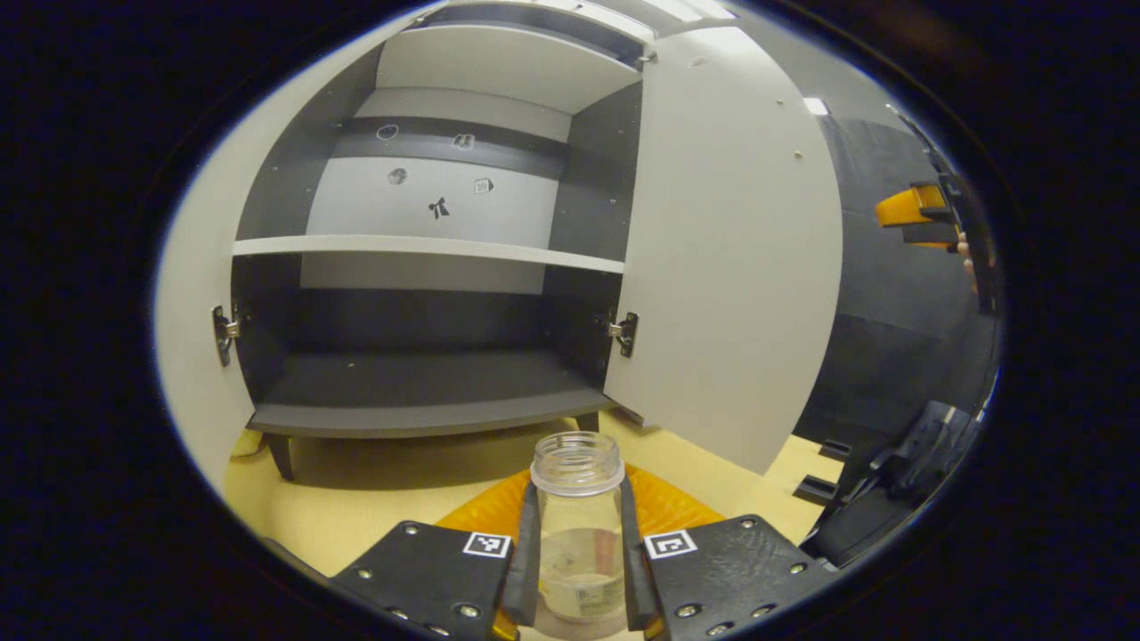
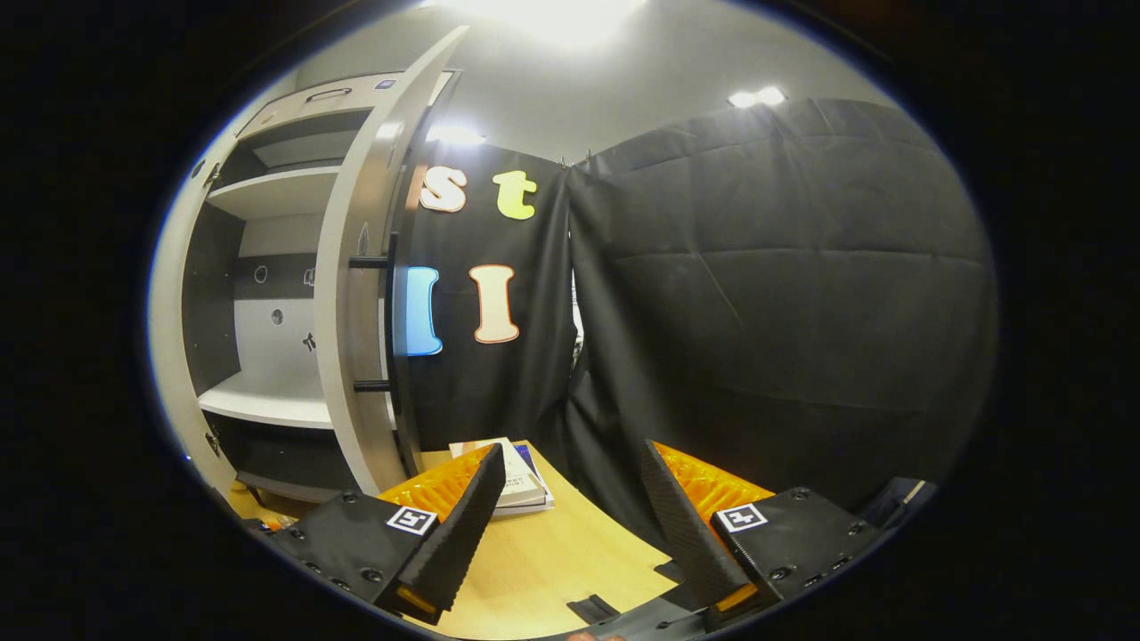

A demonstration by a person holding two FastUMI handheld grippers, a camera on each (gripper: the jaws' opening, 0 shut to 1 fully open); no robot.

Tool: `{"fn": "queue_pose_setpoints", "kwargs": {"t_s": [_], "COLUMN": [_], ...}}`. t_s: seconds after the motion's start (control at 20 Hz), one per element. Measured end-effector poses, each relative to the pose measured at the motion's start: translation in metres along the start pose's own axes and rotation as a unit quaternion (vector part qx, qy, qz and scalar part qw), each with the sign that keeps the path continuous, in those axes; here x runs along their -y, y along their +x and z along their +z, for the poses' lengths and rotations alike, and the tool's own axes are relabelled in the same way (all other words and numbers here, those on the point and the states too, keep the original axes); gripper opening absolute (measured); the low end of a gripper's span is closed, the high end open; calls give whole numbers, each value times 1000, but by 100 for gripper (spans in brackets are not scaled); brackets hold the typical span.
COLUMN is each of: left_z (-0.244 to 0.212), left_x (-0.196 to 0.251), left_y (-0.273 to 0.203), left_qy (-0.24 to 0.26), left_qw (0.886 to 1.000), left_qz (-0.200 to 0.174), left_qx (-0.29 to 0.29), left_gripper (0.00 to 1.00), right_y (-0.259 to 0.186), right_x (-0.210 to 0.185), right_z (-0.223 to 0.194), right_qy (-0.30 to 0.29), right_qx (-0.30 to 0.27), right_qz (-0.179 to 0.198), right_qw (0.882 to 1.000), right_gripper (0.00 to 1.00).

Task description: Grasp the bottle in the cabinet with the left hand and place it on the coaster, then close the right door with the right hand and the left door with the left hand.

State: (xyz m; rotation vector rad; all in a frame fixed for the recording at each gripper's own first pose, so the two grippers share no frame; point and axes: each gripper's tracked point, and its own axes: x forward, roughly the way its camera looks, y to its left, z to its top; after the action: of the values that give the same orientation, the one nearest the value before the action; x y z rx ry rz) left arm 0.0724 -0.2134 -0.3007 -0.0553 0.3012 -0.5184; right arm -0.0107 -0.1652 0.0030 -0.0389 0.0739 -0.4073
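A clear, capless bottle [image 1: 577,525] stands upright between the fingers of my left gripper [image 1: 579,488], which is shut on its sides. It is held low over the tan table [image 1: 356,507], just in front of the cabinet [image 1: 427,383]. The cabinet's shelves are bare and both doors are swung open: the left door [image 1: 191,356] and the right door [image 1: 730,249]. My right gripper [image 2: 570,525] is open and holds nothing. It is just right of the right door [image 2: 352,294], which I see edge-on with its dark handle [image 2: 392,325]. In the left gripper view, the right gripper [image 1: 926,218] hangs at the far right.
A small stack of books [image 2: 517,481] lies on the table [image 2: 552,561] beside the right door's foot. The black cloth wall [image 2: 766,312] closes off the right side. The cabinet stands on short legs [image 1: 280,454].
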Motion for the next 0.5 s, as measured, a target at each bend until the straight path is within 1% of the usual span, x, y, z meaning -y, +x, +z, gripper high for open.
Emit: {"fn": "queue_pose_setpoints", "kwargs": {"t_s": [0.05,0.1,0.15,0.2,0.25,0.3,0.35,0.4,0.5], "left_z": [-6,-12,-16,-19,-26,-27,-27,-28,-30], "left_x": [3,4,5,6,8,9,11,12,16], "left_y": [3,4,4,4,-1,-8,-10,-12,-16], "left_qy": [11,16,16,14,15,18,20,25,29], "left_qw": [1000,1000,1000,1000,1000,1000,1000,1000,1000], "left_qz": [-1,-4,-3,-1,0,1,-1,-1,-6], "left_qx": [0,-4,-5,-6,-5,2,2,1,-4], "left_gripper": [40,40,40,34,34,40,35,41,43], "right_y": [-2,-7,-7,-8,-10,-11,-12,-12,-13], "right_x": [0,1,2,2,4,5,6,6,5], "right_z": [1,-3,-4,-7,-8,-10,-11,-13,-17], "right_qy": [0,0,0,-2,-4,-7,-9,-9,-2], "right_qx": [0,-1,-3,-7,-9,-11,-14,-16,-21], "right_qz": [1,1,1,1,0,-2,-4,-6,-6], "right_qw": [1000,1000,1000,1000,1000,1000,1000,1000,1000], "right_gripper": [93,98,98,98,94,94,99,94,94]}}
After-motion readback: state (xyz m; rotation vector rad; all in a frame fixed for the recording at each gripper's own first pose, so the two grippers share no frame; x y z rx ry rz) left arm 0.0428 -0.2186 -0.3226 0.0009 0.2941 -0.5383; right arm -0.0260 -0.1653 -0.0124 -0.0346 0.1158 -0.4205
